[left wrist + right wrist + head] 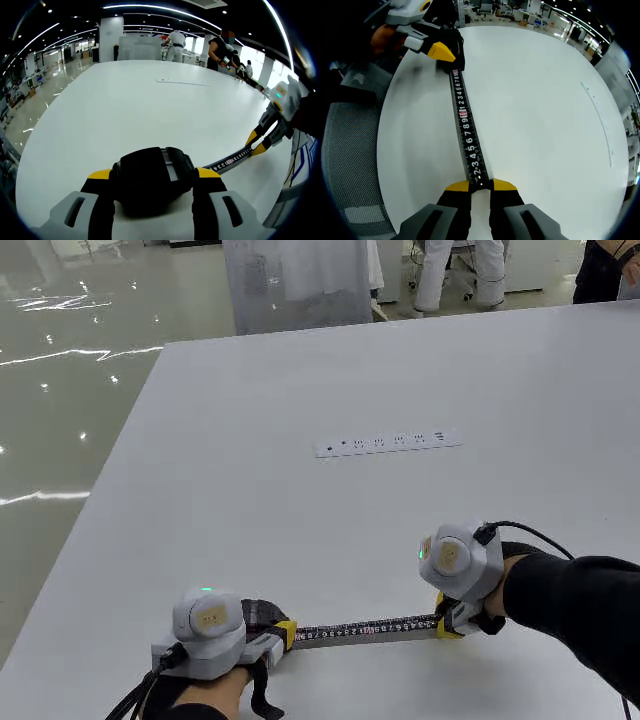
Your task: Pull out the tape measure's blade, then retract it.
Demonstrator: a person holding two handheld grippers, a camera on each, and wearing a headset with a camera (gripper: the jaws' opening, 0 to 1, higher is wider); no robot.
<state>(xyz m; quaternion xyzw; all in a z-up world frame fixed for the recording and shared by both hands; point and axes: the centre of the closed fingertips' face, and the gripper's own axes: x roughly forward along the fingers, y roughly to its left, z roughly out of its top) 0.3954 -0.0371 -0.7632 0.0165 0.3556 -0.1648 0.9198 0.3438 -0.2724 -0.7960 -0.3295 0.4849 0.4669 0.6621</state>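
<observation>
**Tape measure stretched between two grippers at the near edge of a white table**

A wide white table is seen from above. A flat white power strip is set into its top and serves as the landmark here.

Well to the person's side of the power strip, and roughly parallel to it, a tape measure is held out in a line. The black tape measure case sits on the tabletop, nearer than the strip and to the left of its left end. It is clamped between the yellow-tipped jaws of the left gripper, one jaw on each flank. The blade is drawn out to the right of the case and lies low over the table with its printed numbers facing up. Its free end is found nearer than the strip's right end. There it is pinched between the closed jaws of the right gripper, which is held by a dark-sleeved arm. A black cable loops off that gripper.

Between the blade and the power strip the tabletop is bare, and more bare surface runs beyond the strip to the far edge. The table's left edge slants away to the left of the strip, with glossy floor past it. The near edge lies just behind the blade. In the right gripper view a grey mesh chair is seen past that edge. People stand past the far edge, well beyond the strip.
</observation>
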